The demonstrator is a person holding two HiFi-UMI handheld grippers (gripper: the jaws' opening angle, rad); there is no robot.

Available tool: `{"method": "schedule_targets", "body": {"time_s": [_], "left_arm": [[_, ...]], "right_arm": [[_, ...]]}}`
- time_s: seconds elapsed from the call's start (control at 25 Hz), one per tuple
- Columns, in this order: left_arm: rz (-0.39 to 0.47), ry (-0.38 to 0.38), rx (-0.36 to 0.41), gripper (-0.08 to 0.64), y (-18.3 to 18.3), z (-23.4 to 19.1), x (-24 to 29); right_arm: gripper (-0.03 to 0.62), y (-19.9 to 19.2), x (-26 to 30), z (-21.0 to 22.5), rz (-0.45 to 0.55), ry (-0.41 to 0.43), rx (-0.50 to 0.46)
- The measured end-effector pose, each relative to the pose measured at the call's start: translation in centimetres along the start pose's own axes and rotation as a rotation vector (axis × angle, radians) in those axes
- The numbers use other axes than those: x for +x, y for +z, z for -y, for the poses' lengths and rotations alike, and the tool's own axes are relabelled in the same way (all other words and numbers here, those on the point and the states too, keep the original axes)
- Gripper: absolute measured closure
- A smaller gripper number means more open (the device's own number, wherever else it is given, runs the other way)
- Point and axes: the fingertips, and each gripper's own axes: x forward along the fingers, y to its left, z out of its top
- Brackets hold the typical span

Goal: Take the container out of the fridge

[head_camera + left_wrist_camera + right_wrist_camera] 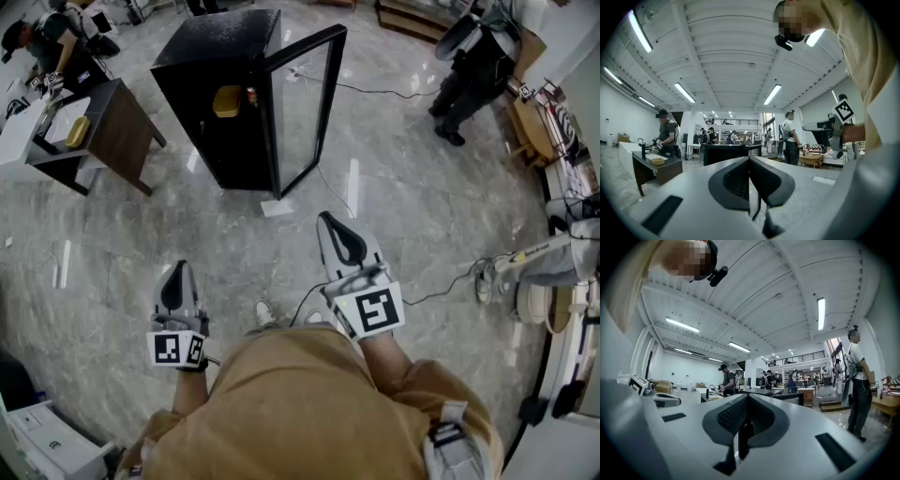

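Yellow container (228,100) level inside open fridge (217,52), long axis unclear, left tool (177,269) and right tool (327,219) closed, empty

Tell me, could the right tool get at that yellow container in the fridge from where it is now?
Probably not yet. The fridge door stands open, so nothing blocks the yellow container, but the right tool is shut and held well back across the floor.

Fridge door (305,112) stands open; floor (234,248) before it lies free.
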Motion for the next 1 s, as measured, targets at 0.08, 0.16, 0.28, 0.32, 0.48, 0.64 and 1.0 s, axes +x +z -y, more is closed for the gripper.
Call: {"method": "schedule_targets", "body": {"time_s": [0.08,0.16,0.28,0.32,0.48,0.64,1.0], "left_arm": [[0.009,0.006,0.006,0.558,0.0,-0.4,-0.1],[0.012,0.009,0.004,0.558,0.0,-0.7,-0.2],[0.017,0.009,0.003,0.558,0.2,-0.9,-0.2],[0.018,0.009,0.004,0.558,0.3,-1.0,-0.2],[0.025,0.007,0.004,0.558,0.5,-1.5,0.1],[0.028,0.014,-0.012,0.558,0.1,-2.6,0.1],[0.028,0.003,-0.036,0.558,-0.7,-5.7,0.3]], "right_arm": [[0.589,0.3,0.3,-0.2,0.018,-0.009,0.013],[0.589,0.6,0.4,-0.4,0.033,-0.014,0.020],[0.590,0.9,0.5,-0.4,0.036,-0.018,0.020],[0.589,1.0,0.5,-0.4,0.035,-0.020,0.019],[0.589,0.9,0.9,-0.5,0.031,-0.026,0.017],[0.589,0.5,1.4,-1.0,0.034,-0.023,0.032],[0.589,-0.1,3.3,-2.6,0.013,-0.033,0.022]]}}
